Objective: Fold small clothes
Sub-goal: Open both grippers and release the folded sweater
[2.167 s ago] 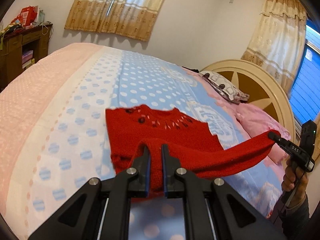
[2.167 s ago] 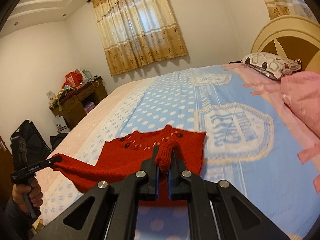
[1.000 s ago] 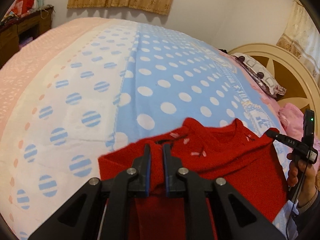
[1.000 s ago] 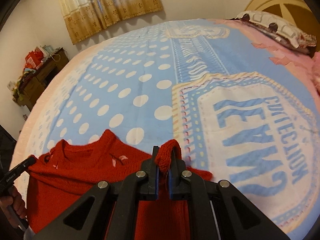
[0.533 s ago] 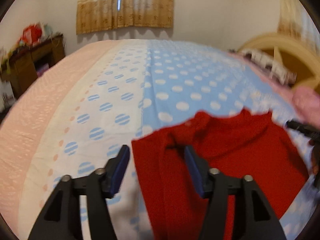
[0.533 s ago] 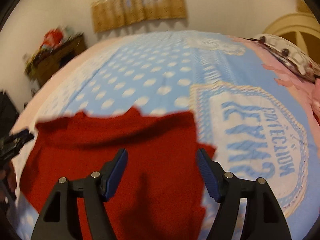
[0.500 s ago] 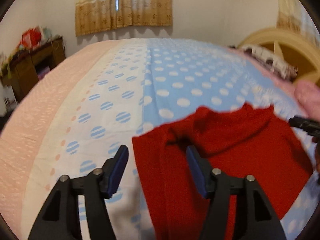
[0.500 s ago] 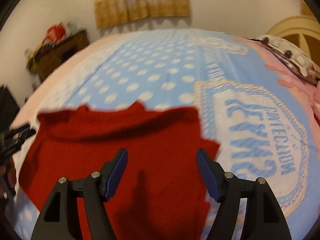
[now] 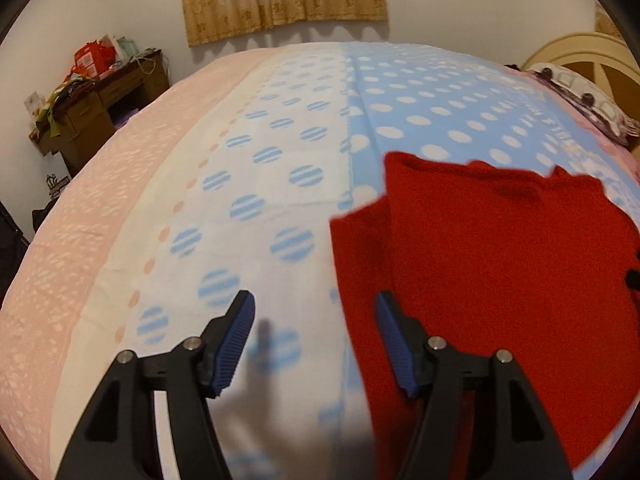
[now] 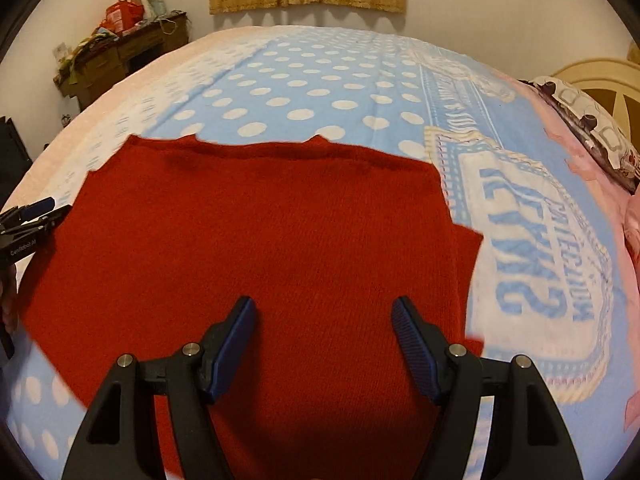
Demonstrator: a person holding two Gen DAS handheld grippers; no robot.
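Observation:
A small red knit sweater point(image 10: 260, 240) lies flat on the bed, plain side up. In the left wrist view the sweater point(image 9: 500, 248) fills the right half. My left gripper point(image 9: 314, 340) is open and empty, held above the sweater's left edge, its right finger over the red knit. My right gripper point(image 10: 324, 344) is open and empty, above the sweater's lower middle. The left gripper point(image 10: 30, 220) also shows at the left edge of the right wrist view, beside the sweater.
The bed point(image 9: 280, 128) has a blue, white and pink dotted cover with a large printed emblem point(image 10: 532, 240) on the right. Pillows point(image 10: 592, 128) and a cream headboard point(image 10: 600, 76) lie at right. A cluttered wooden desk point(image 9: 92, 108) stands at the far left wall.
Both grippers held the sleeves, carried them over the sweater, then opened and let go. Since half a second ago the left gripper has shifted left, off the sweater's edge.

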